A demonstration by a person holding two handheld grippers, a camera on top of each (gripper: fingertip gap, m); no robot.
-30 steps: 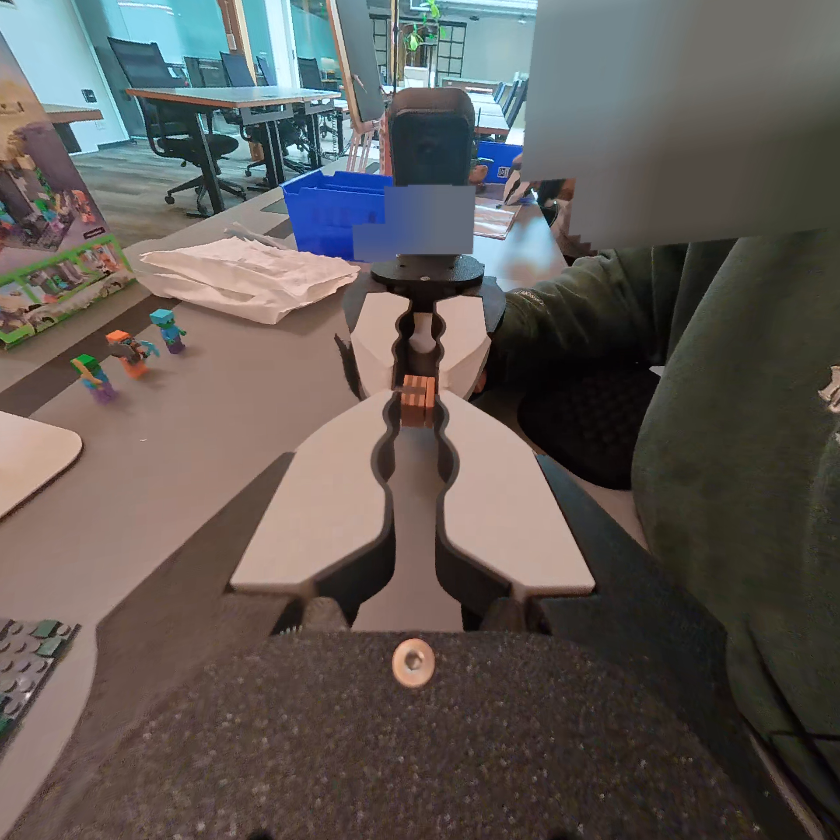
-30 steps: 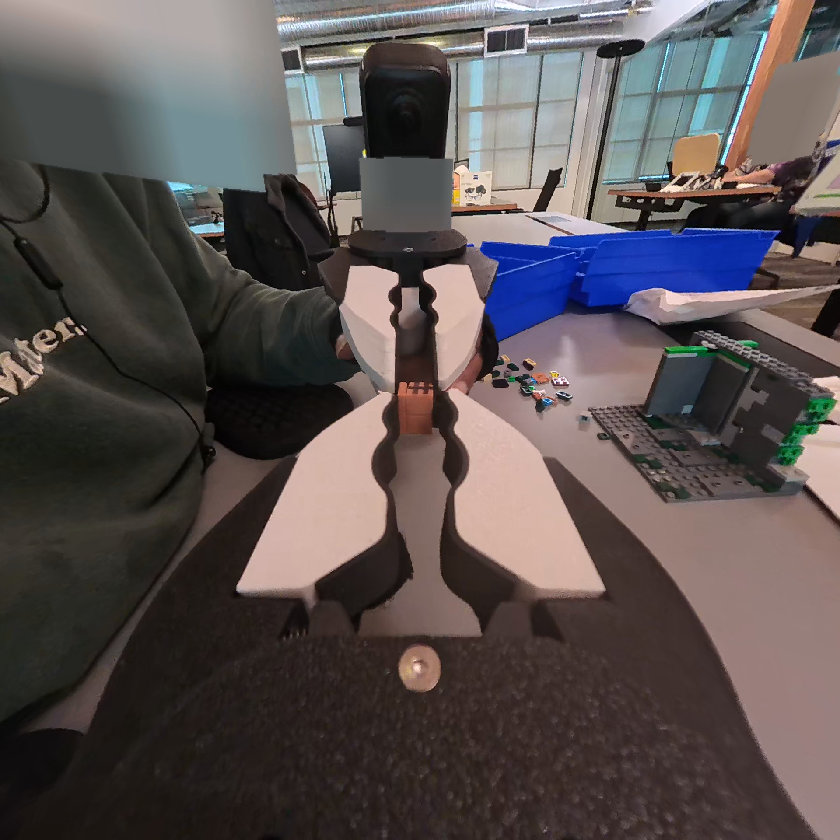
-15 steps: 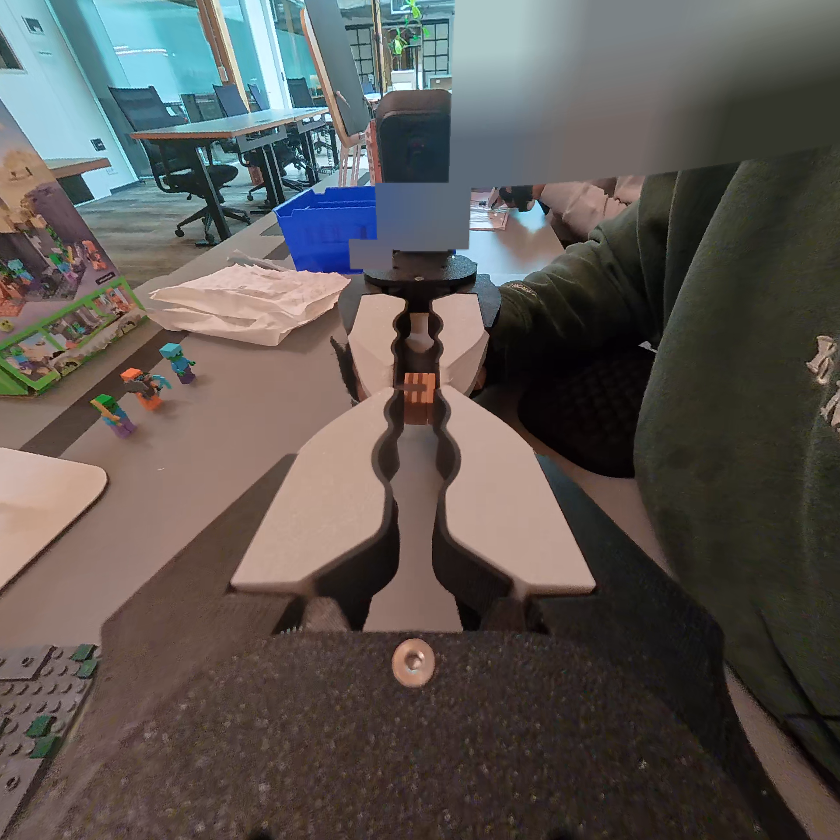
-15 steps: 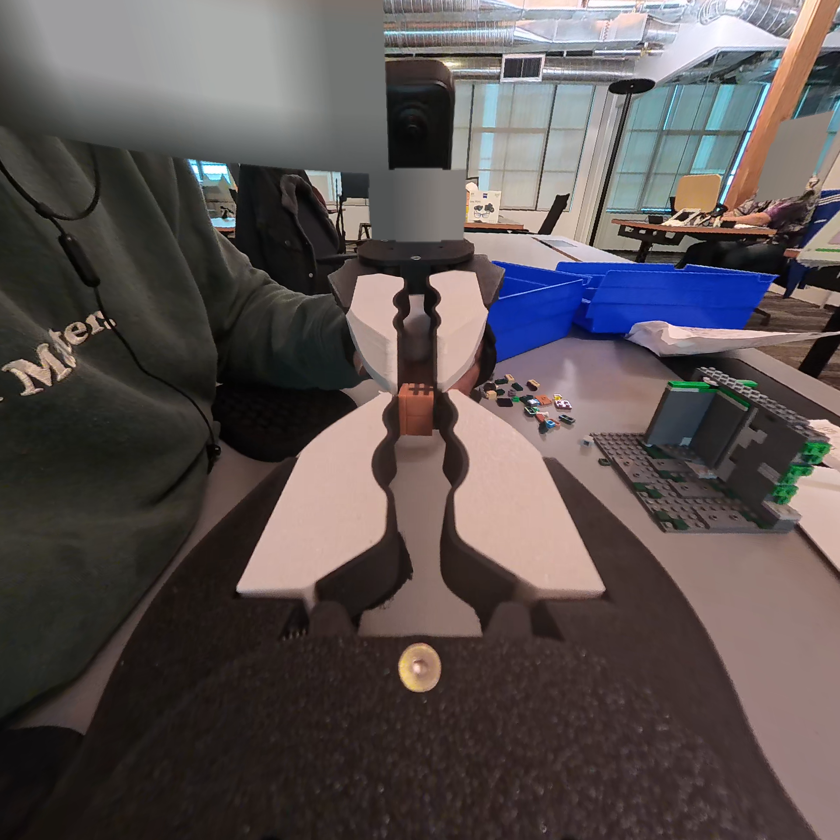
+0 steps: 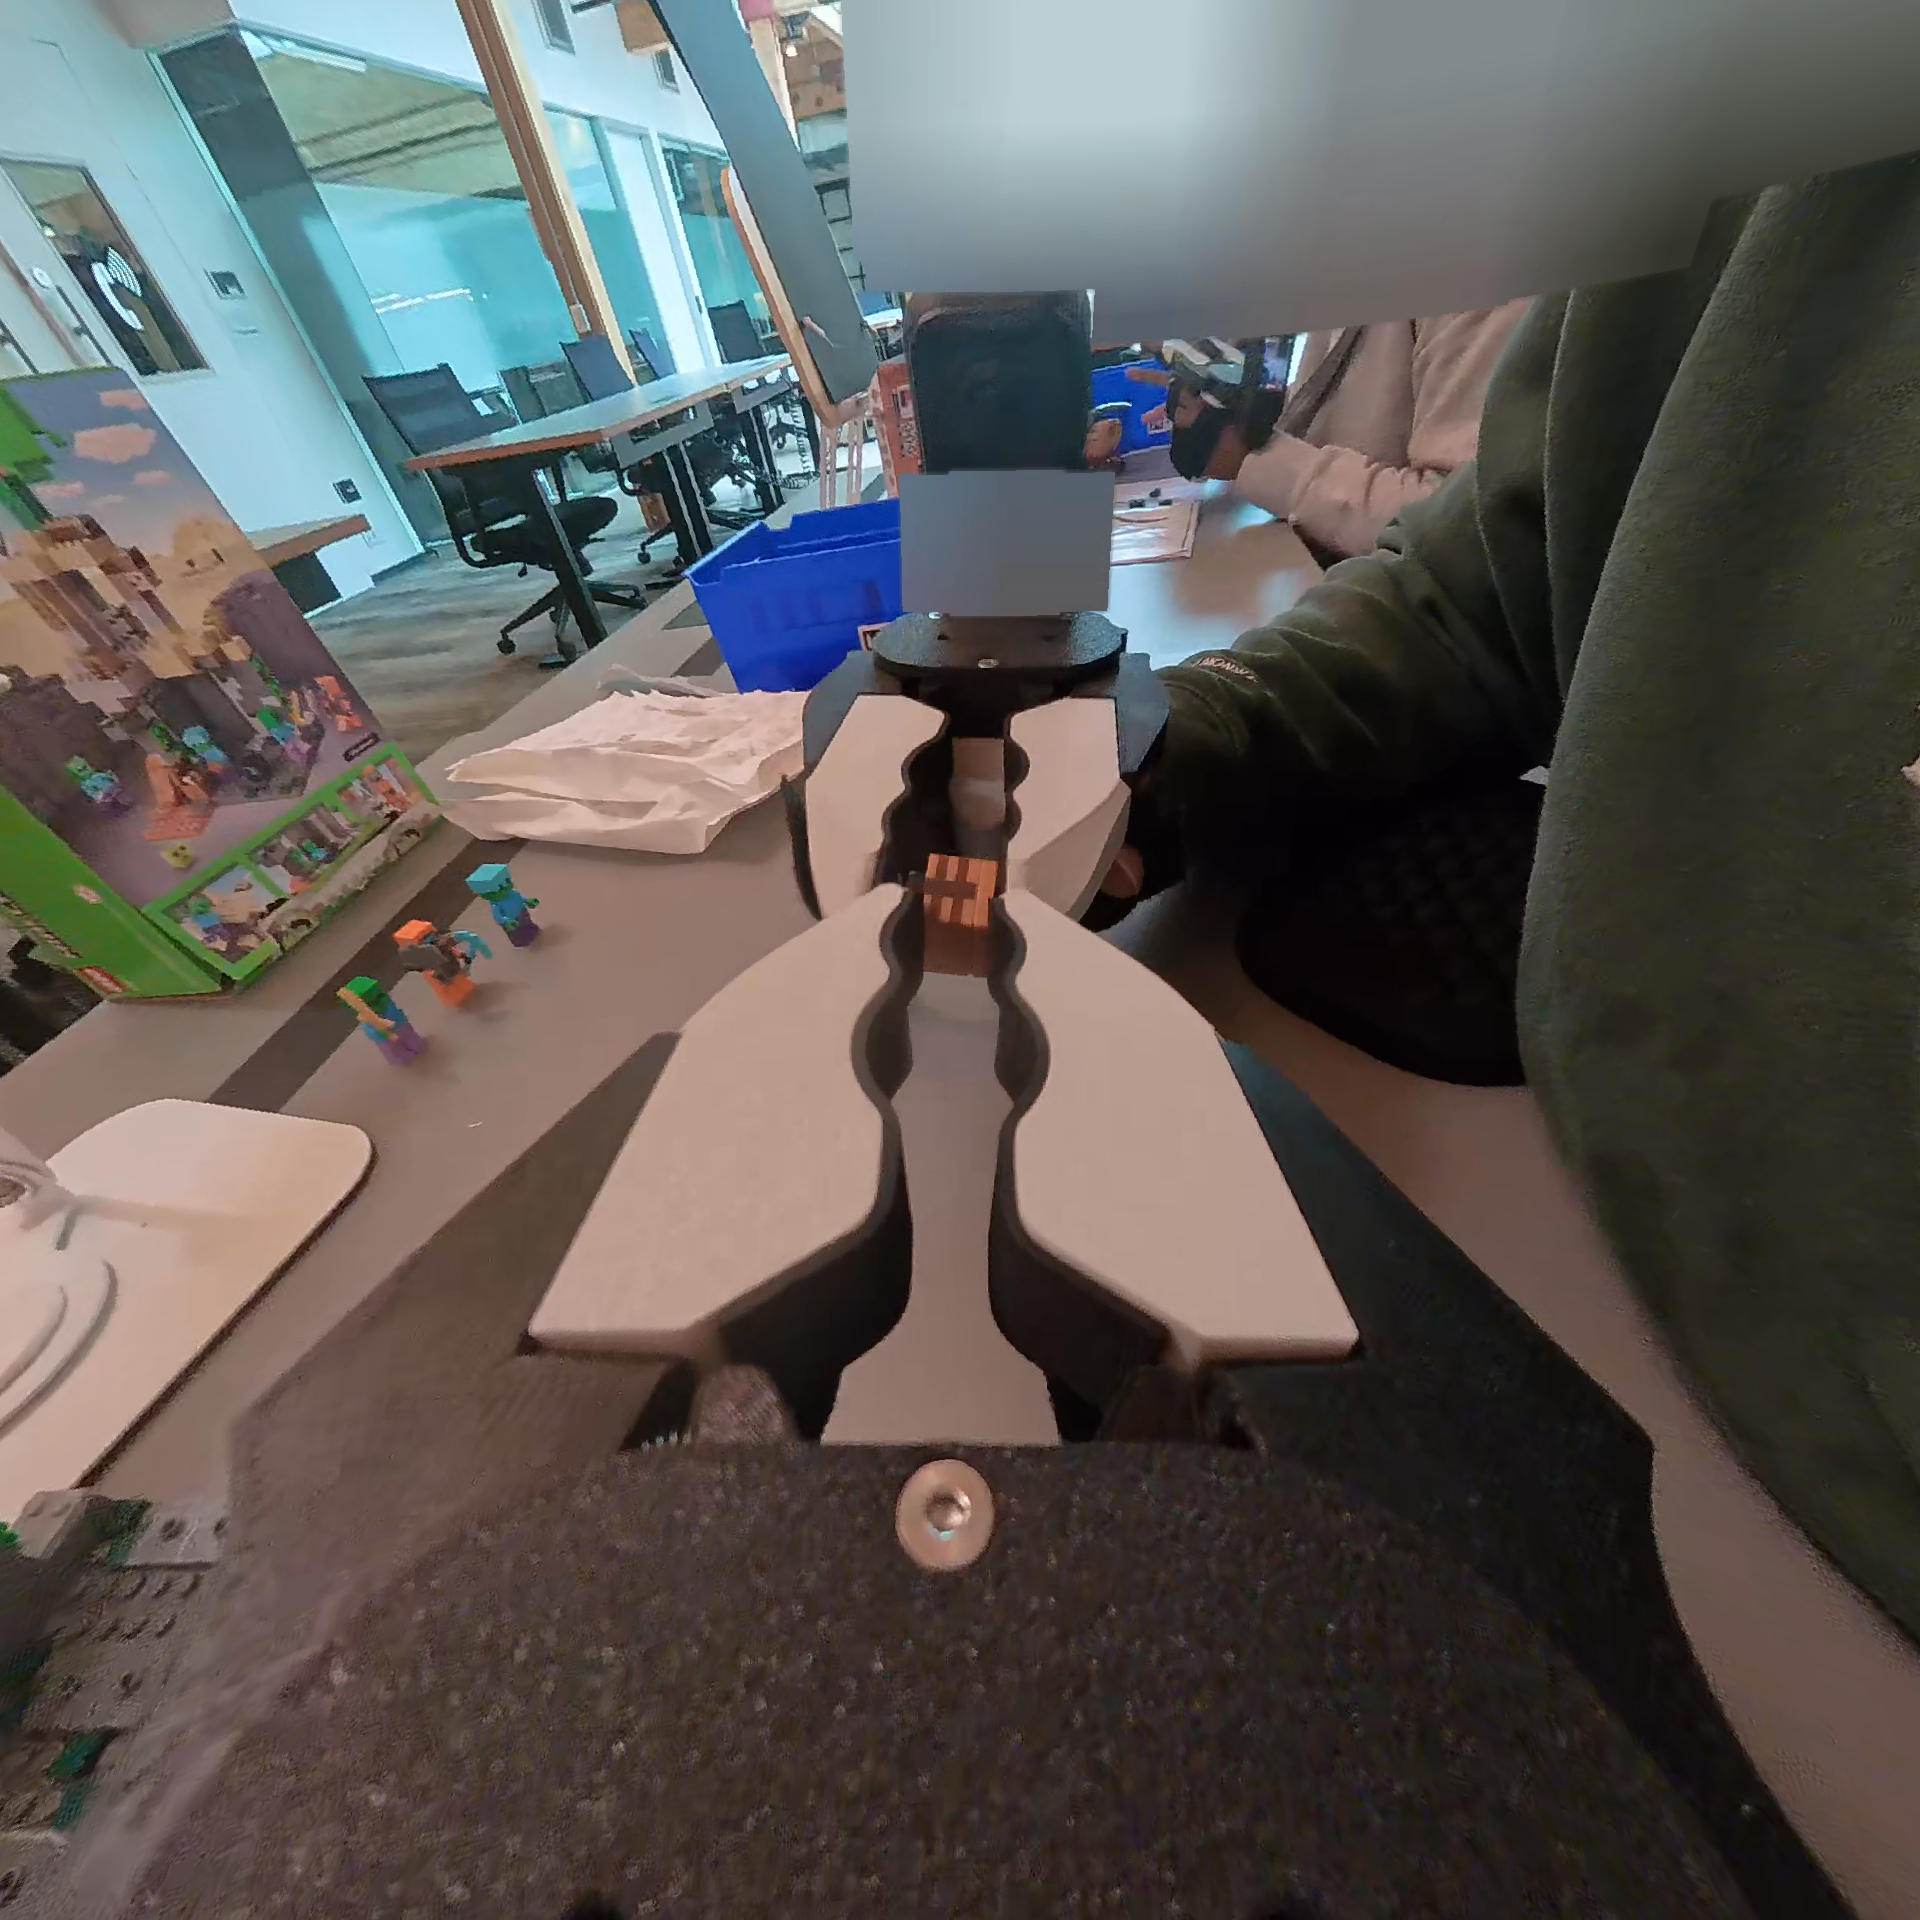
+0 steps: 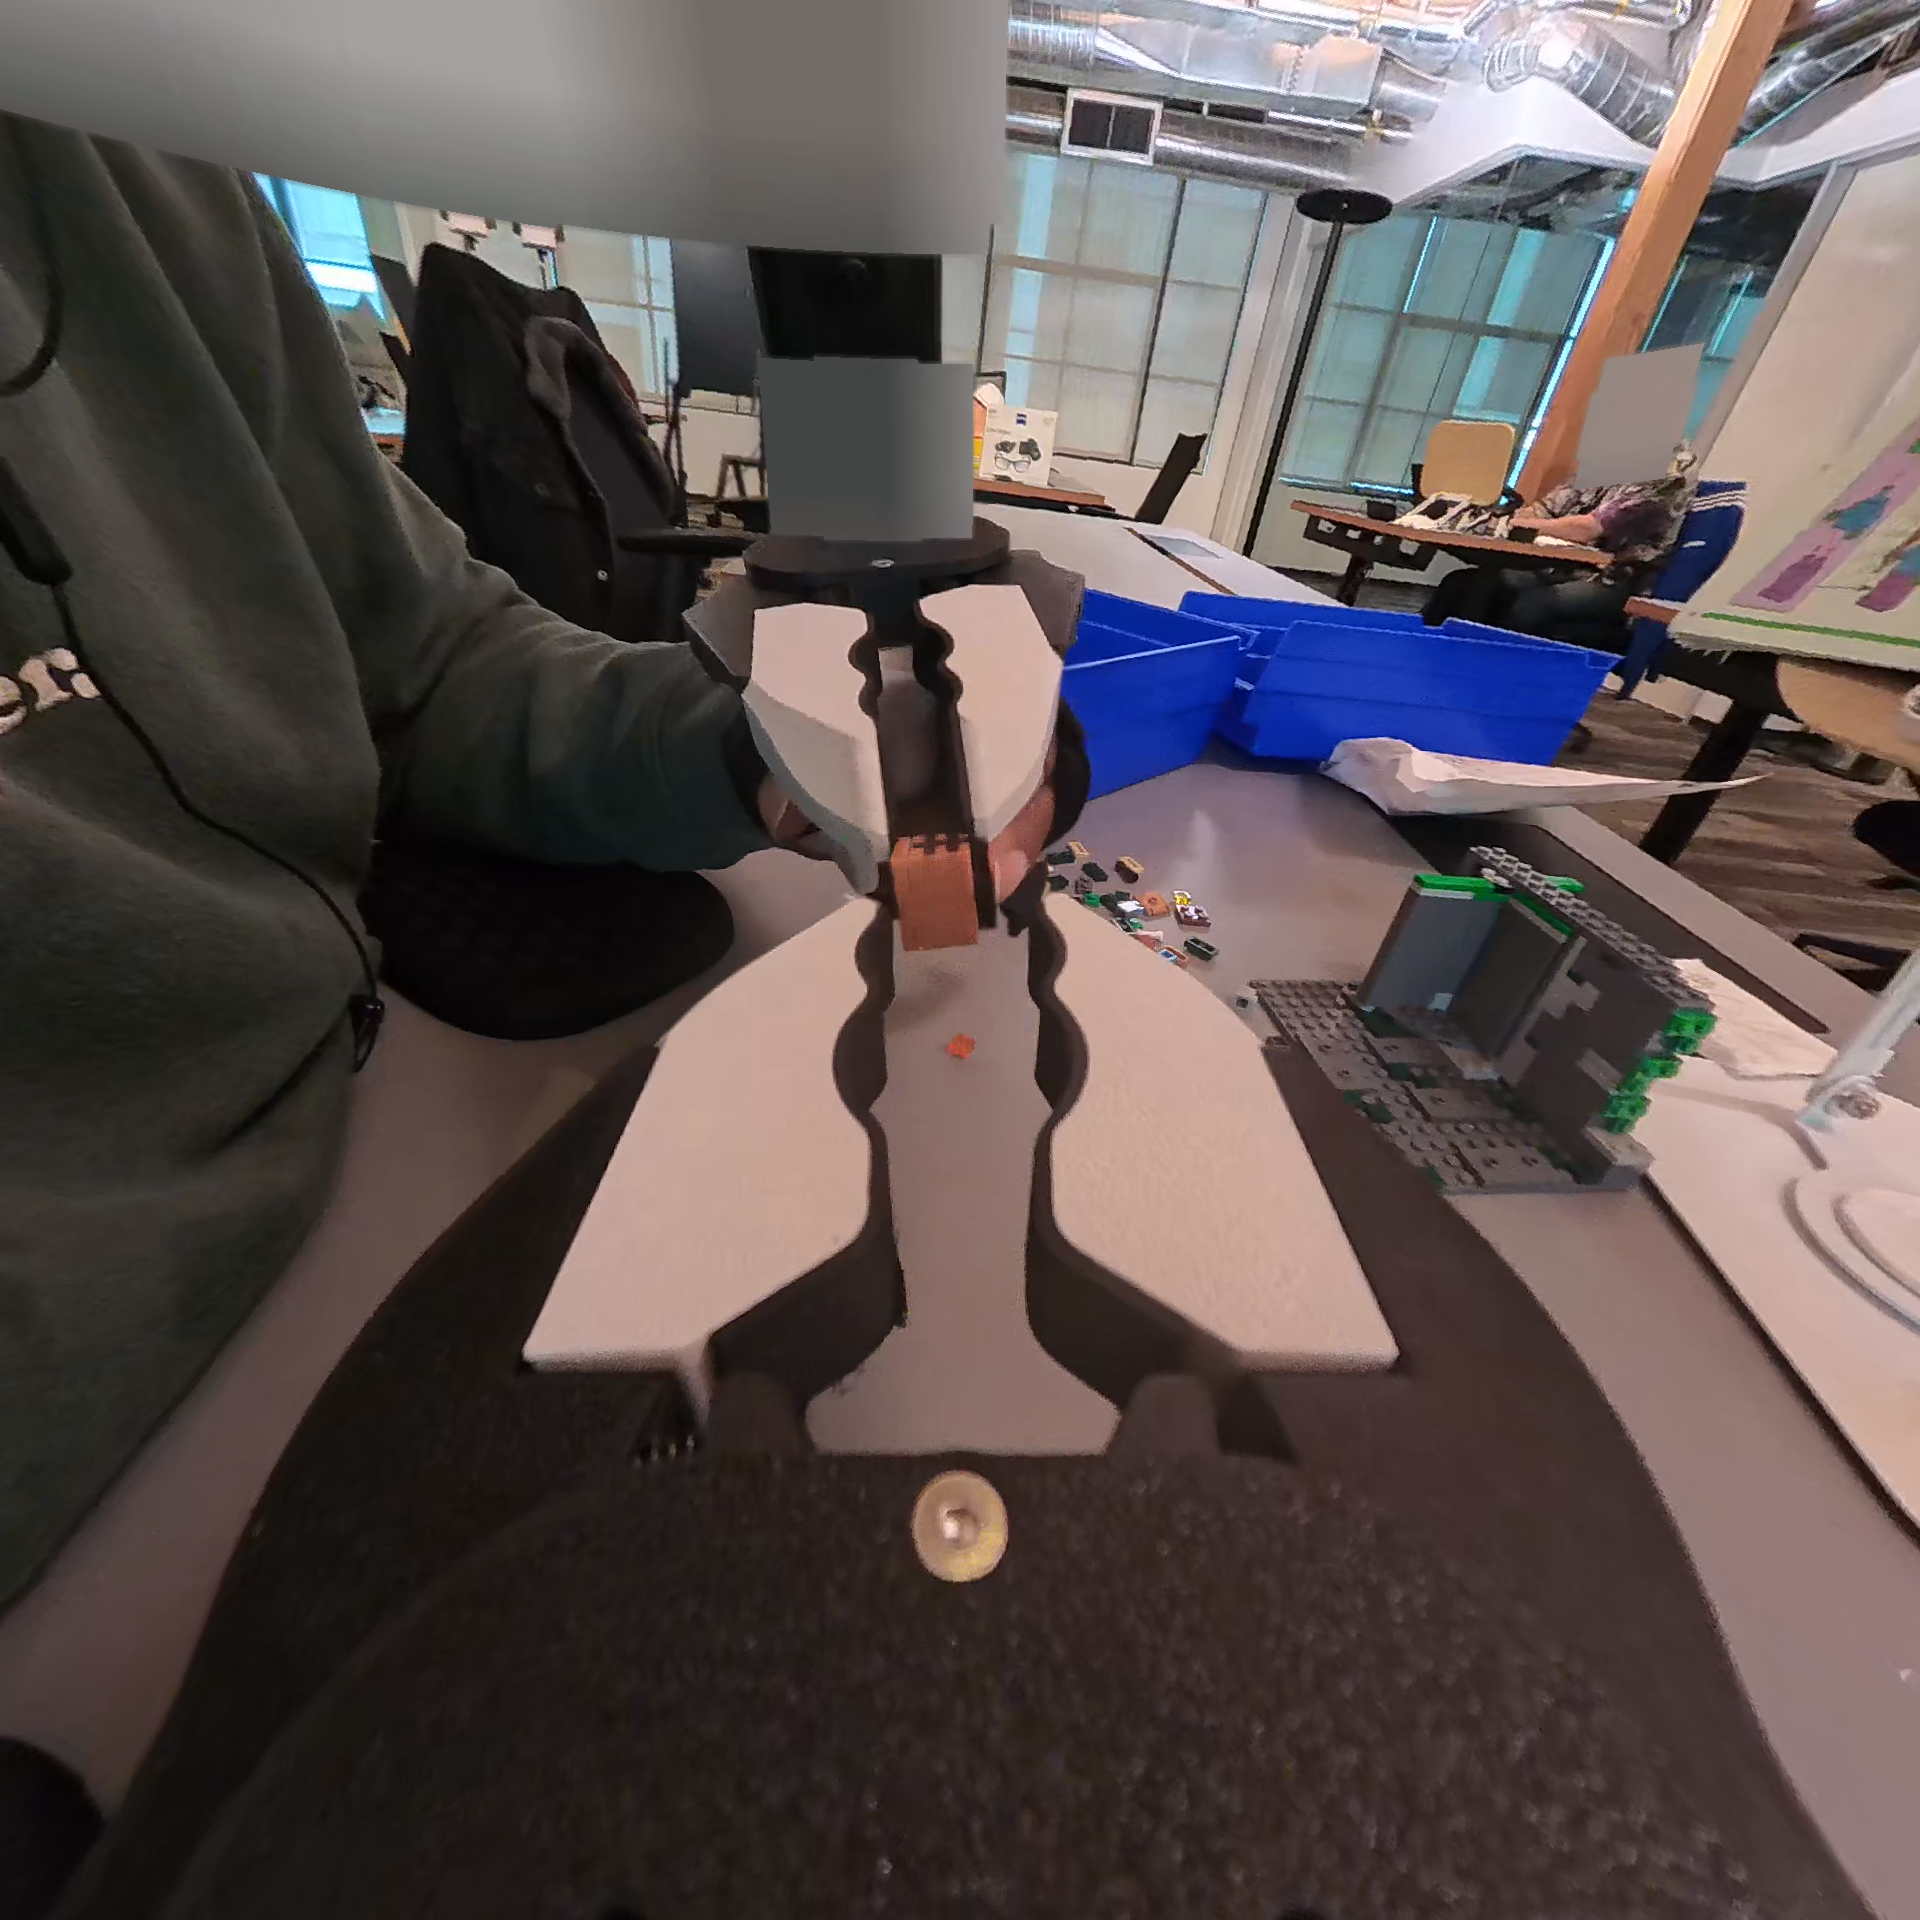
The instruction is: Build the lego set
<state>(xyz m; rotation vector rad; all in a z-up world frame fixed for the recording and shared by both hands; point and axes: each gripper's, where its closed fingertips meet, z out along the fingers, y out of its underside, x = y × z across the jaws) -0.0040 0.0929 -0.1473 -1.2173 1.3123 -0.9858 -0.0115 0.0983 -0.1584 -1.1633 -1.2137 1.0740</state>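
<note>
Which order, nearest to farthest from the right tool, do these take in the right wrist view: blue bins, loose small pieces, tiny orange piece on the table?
1. Tiny orange piece: on the table just under the right tool.
2. Loose small pieces: scattered beyond the tips, to the right.
3. Blue bins: far back, right.

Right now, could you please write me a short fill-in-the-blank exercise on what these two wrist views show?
1. Both the left tongs and the right tongs grip one small ____ brick assembly between their tips.
2. The number of minifigures standing beside the set box is ____.
3. The bins behind the grey build are ____ in colour.

Missing words: brown; three; blue
</note>
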